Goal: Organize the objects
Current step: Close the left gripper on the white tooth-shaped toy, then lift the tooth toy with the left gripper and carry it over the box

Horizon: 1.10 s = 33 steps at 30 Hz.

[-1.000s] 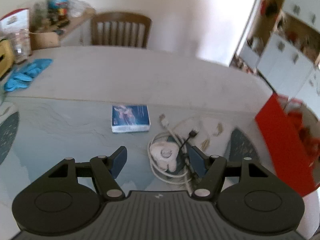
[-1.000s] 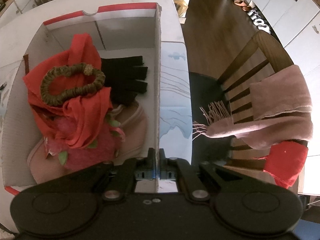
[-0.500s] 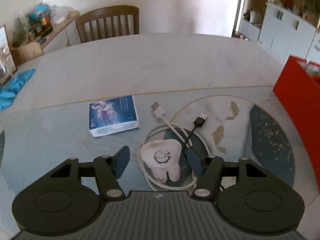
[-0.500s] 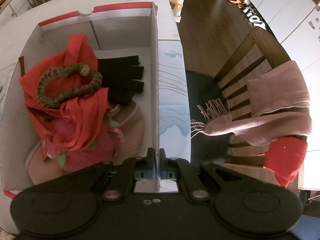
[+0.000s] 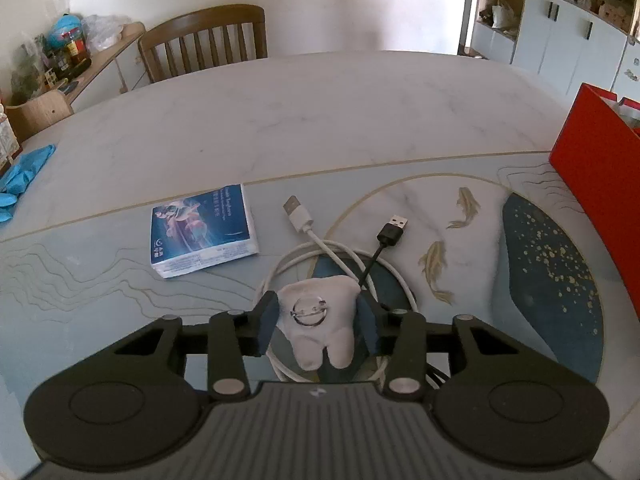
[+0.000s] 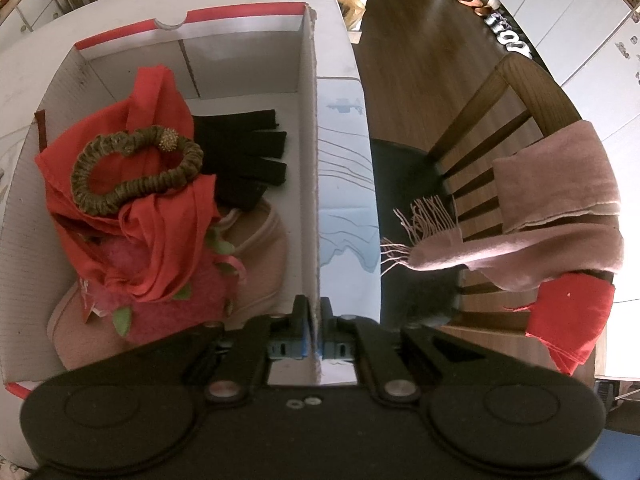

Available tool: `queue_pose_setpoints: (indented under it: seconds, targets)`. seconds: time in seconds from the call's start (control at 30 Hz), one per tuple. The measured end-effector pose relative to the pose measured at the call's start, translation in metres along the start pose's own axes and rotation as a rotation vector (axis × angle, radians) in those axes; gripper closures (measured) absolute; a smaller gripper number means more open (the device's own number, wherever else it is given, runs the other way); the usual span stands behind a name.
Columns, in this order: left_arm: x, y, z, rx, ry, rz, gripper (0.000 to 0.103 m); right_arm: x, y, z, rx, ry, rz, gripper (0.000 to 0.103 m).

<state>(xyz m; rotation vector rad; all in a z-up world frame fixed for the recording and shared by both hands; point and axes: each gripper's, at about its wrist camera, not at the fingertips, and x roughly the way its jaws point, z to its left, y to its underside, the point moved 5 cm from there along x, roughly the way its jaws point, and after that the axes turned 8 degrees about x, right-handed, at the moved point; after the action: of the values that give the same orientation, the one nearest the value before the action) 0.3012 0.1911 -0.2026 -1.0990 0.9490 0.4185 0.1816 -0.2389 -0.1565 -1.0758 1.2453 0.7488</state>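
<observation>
My left gripper [image 5: 318, 322] is shut on a white tooth-shaped plush brooch [image 5: 320, 320], its pads touching both sides. The brooch lies on a coiled white USB cable [image 5: 316, 240] and a black USB cable [image 5: 384, 238] on the table. A blue tissue packet [image 5: 202, 230] lies to the left. The red box [image 5: 592, 172] stands at the right. My right gripper [image 6: 314, 320] is shut on the box's right wall [image 6: 310, 184]. Inside the box are a red cloth [image 6: 160, 200], an olive scrunchie [image 6: 136, 172], a black glove [image 6: 244, 156], a pink hat [image 6: 256, 252] and a pink plush [image 6: 168, 308].
Blue gloves [image 5: 24, 178] lie at the table's left edge. A wooden chair [image 5: 204, 42] stands behind the table. Another chair [image 6: 500, 152] with a pink scarf [image 6: 532, 216] and a red cloth [image 6: 568, 324] stands right of the box. A cluttered sideboard [image 5: 68, 64] is far left.
My left gripper has moved forward over the cables and closed its fingers onto the tooth-shaped brooch. The right gripper has stayed clamped on the box wall.
</observation>
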Motion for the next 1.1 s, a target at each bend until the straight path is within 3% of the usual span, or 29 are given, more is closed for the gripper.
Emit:
queue_pose_setpoints:
  seconds: [0.13,0.27,0.57,0.8,1.1]
  targets:
    - [-0.002,-0.001,0.0,-0.007,-0.004,-0.002,0.07,0.0,0.0,0.0,0.0,0.0,-0.002,0.1]
    - [-0.012,-0.001,0.002,-0.045,0.003,0.001,0.07,0.0,0.001,0.0,0.003,-0.002,-0.005,0.1]
    - [-0.069,-0.016,-0.008,-0.07,0.047,-0.044,0.07,-0.002,0.001,-0.002,0.034,-0.038,-0.007,0.101]
    - [-0.111,-0.045,-0.058,-0.004,0.152,-0.103,0.07,-0.004,0.002,0.006,0.008,-0.067,-0.026,0.102]
    - [-0.145,-0.09,-0.151,0.165,0.295,-0.179,0.07,0.0,0.004,0.004,-0.007,-0.094,-0.042,0.102]
